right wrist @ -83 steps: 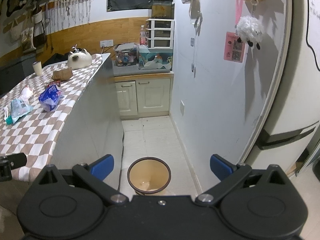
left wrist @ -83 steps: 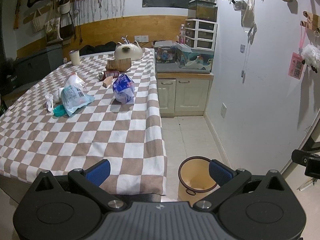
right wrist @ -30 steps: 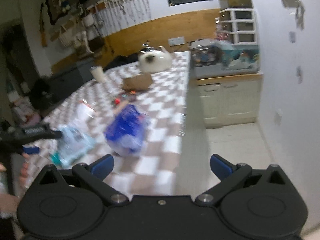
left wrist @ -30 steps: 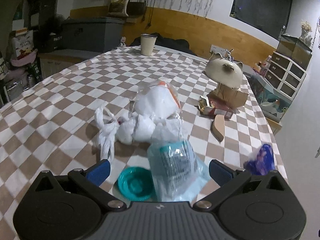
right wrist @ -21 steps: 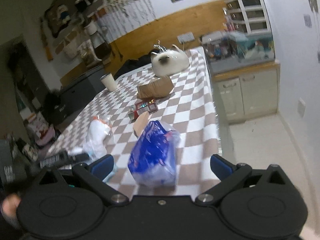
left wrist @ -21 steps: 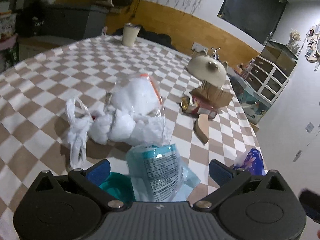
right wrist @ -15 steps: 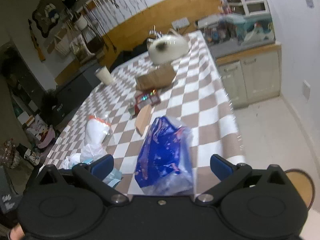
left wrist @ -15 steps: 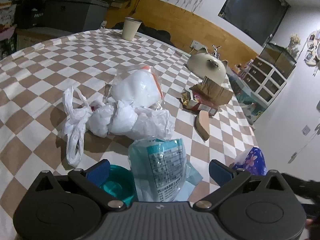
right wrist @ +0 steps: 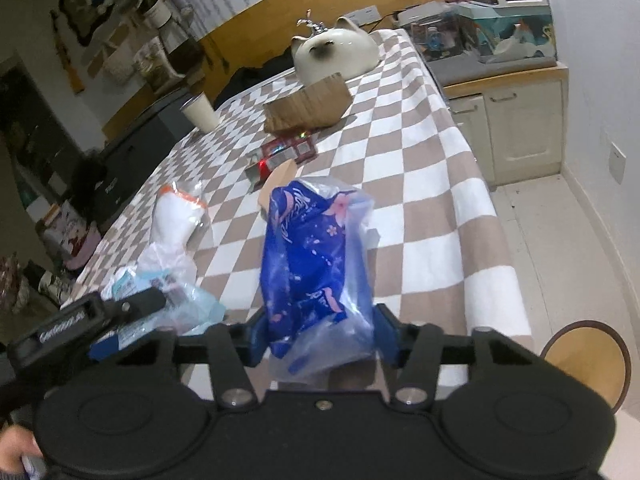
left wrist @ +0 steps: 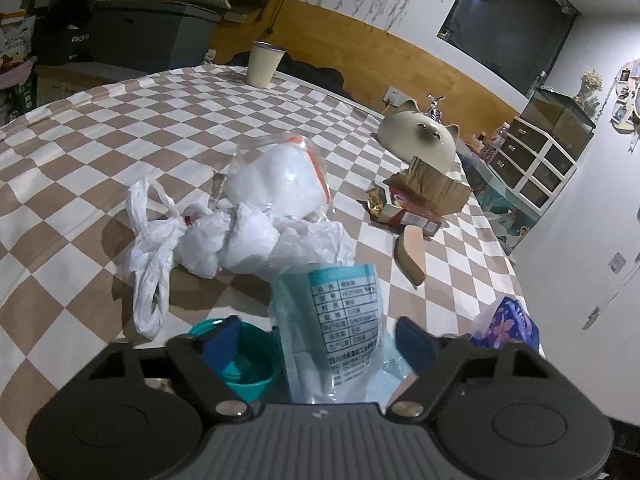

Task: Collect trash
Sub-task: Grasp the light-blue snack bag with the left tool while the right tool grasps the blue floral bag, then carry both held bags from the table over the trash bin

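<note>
A pale blue plastic packet [left wrist: 344, 320] with a printed label lies on the checkered table [left wrist: 80, 128], between the fingers of my left gripper [left wrist: 320, 338], which has narrowed around it but is still partly open. A teal lid [left wrist: 244, 364] lies by the left finger. My right gripper [right wrist: 320, 336] has its fingers pressed on a blue flowered plastic bag [right wrist: 312, 256]. White crumpled bags [left wrist: 240, 236] lie beyond the packet. The bin [right wrist: 588, 360] stands on the floor right of the table.
A torn cardboard box [left wrist: 428, 188], a red wrapper [left wrist: 400, 212], a cat-shaped lamp [left wrist: 420, 140] and a cup [left wrist: 264, 64] are farther along the table. Cabinets [right wrist: 516, 132] line the far right wall. My left gripper shows in the right wrist view [right wrist: 80, 320].
Both grippers moved in from the floor area to the table. The left fingers narrowed around the pale blue packet. The right fingers closed on the blue flowered bag.
</note>
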`<action>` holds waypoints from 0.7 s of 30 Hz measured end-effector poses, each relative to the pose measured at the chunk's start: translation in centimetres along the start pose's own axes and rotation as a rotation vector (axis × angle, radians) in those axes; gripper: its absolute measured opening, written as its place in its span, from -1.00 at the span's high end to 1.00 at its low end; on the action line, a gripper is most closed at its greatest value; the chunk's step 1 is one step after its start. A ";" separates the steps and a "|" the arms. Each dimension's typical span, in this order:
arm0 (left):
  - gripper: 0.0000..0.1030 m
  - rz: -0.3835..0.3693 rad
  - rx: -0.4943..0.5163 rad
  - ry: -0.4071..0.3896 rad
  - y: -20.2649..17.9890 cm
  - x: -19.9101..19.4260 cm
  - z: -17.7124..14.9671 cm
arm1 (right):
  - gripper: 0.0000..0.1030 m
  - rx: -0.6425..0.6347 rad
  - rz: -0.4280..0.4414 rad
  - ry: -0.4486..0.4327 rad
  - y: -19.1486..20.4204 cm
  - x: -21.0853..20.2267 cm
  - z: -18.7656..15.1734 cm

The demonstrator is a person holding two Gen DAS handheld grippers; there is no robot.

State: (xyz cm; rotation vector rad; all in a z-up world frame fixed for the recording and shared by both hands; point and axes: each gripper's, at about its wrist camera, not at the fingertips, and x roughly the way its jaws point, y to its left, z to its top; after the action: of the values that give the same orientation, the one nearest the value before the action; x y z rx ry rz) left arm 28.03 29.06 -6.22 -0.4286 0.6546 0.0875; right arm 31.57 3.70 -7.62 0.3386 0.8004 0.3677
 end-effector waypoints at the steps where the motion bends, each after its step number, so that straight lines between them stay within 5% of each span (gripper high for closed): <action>1: -0.37 -0.002 -0.002 0.002 0.0 0.0 0.0 | 0.08 -0.005 0.004 0.004 0.0 -0.1 0.0; 8: 0.00 -0.026 0.029 -0.004 -1.2 -0.8 -0.4 | 0.28 -0.050 0.015 0.015 0.2 -1.2 -0.8; 21: 0.07 0.027 0.180 -0.126 -5.6 -6.5 -3.9 | 0.36 -0.117 0.000 -0.066 -0.5 -5.6 -1.5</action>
State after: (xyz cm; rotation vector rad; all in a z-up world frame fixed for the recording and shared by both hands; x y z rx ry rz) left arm 21.87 22.69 -3.03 -0.2386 0.5393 0.0796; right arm 26.97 0.99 -5.28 0.2403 0.7114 0.3996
